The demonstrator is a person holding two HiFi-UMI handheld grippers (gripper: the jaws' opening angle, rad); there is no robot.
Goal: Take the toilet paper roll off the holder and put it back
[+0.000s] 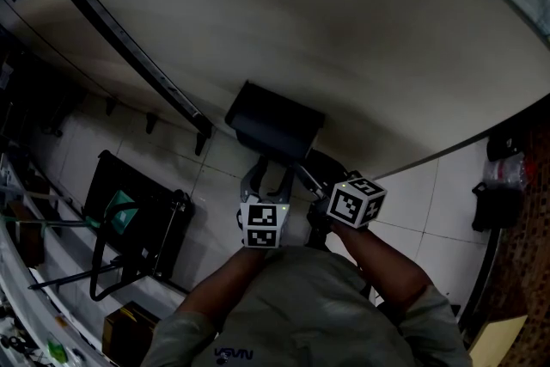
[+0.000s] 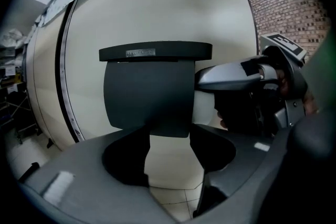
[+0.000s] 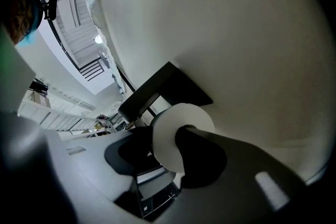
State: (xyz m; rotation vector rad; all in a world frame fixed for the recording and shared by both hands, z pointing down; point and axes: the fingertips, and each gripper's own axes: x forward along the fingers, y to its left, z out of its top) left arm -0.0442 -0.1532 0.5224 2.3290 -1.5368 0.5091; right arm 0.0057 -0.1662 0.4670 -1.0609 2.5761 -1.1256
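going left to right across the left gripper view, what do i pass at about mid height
black vertical strip on the wall → dark holder cover → right hand-held gripper

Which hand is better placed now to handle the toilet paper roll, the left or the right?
Right. The right gripper has the toilet paper roll between its jaws; the left gripper, open, sits at the holder's black cover.
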